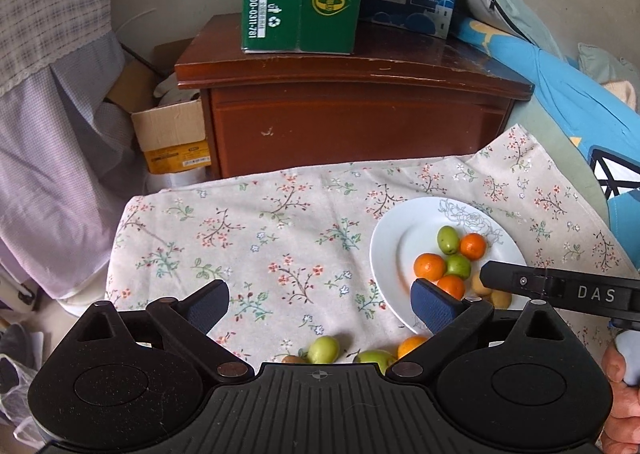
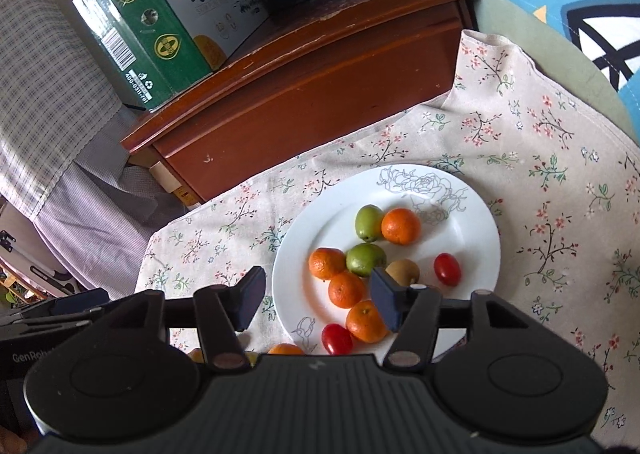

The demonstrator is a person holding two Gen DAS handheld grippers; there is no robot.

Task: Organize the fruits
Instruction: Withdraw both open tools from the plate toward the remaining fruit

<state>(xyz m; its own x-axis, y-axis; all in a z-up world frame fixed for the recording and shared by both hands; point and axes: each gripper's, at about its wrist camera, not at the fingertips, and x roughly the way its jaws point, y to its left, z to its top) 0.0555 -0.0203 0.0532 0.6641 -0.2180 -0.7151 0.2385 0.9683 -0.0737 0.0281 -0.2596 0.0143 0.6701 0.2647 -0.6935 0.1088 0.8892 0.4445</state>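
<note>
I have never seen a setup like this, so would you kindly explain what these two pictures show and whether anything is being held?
There is no robot here: a person holds a pair of hand-held tongs in each hand, and each carries a wide-angle camera looking forward along its two fingers. One picture comes from the left tongs, the other from the right tongs. Both are open and hold nothing. Below them a flowered cloth carries a white plate with small oranges, green fruits, a brown fruit and red tomatoes. A few more fruits lie loose on the cloth near the left tongs. Behind stands a wooden cabinet with cartons on top.
</note>
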